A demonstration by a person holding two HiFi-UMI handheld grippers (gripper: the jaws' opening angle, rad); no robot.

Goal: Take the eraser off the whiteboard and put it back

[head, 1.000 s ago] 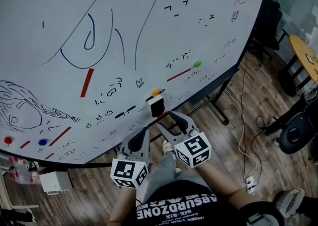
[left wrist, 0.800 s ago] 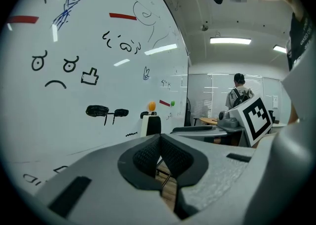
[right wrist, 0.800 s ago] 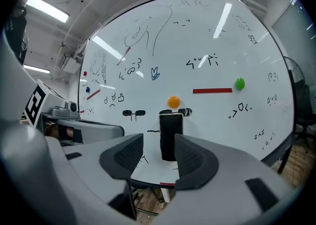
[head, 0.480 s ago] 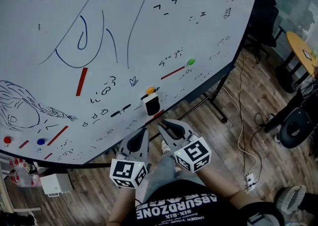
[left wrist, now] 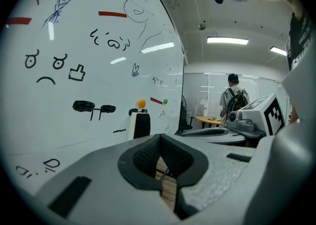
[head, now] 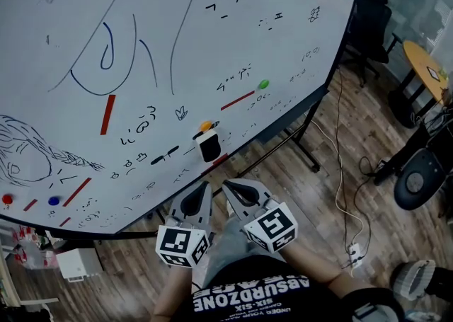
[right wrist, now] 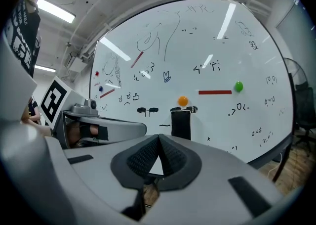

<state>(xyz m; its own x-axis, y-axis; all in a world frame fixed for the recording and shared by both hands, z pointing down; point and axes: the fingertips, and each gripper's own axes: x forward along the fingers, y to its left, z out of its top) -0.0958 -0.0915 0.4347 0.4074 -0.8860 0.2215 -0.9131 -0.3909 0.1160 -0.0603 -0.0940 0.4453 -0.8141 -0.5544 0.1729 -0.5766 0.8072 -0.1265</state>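
So our right gripper has backed off the whiteboard, and its fingers have just closed on nothing. The left gripper is closed and empty too. The eraser is stuck on the board at lower middle, just under the orange magnet. Looks like it's been put back, so we're basically done.

Ceiling strip lights glare on the whiteboard; gripper views bulge at edges; head view dim.

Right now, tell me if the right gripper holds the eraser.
No, the eraser sits on the whiteboard; the right gripper's fingers just closed on nothing.
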